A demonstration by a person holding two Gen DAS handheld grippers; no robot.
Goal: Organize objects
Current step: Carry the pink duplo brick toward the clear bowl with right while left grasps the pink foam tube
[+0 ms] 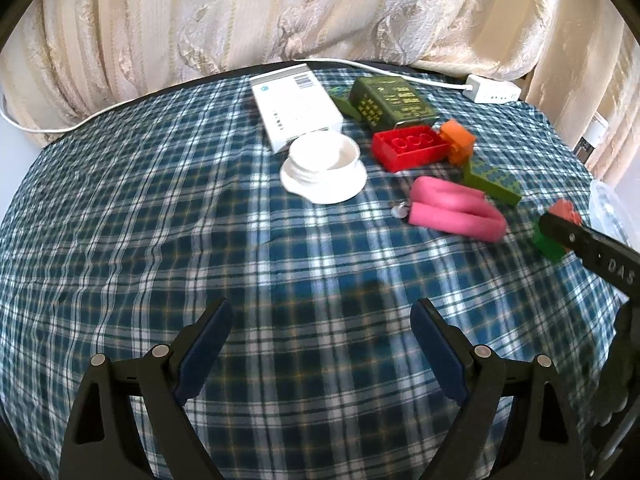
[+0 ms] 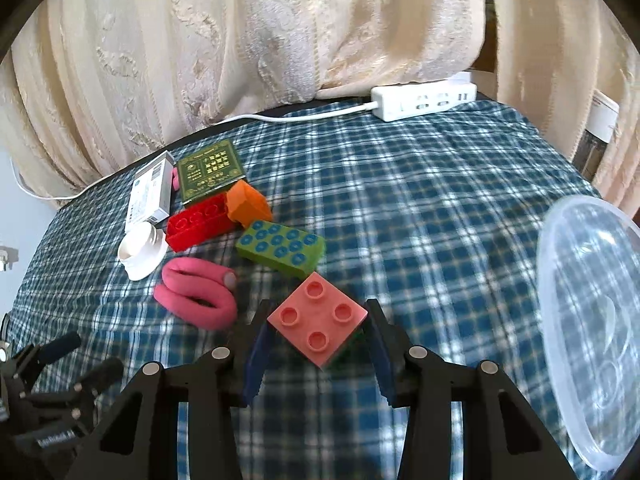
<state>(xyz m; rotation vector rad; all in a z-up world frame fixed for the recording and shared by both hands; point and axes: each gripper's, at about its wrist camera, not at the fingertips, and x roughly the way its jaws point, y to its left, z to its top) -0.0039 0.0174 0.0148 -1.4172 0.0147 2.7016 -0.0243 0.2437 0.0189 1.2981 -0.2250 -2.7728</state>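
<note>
My right gripper [image 2: 318,330] is shut on a pink four-stud brick [image 2: 318,322] that is stacked on a green brick [image 2: 352,346]. In the left wrist view the same pair [image 1: 554,236] shows at the right, held by the right gripper's finger [image 1: 568,234]. My left gripper [image 1: 320,320] is open and empty above bare cloth. Beyond lie a pink foam roll [image 2: 196,294], a green brick with blue studs [image 2: 280,250], a red brick [image 2: 198,222] and an orange block [image 2: 248,204].
A clear plastic bowl [image 2: 592,320] stands at the right. A white cup on a saucer [image 1: 324,164], a white box [image 1: 296,106] and a green box [image 1: 390,102] sit at the back. A power strip [image 2: 424,102] lies at the far edge by the curtain.
</note>
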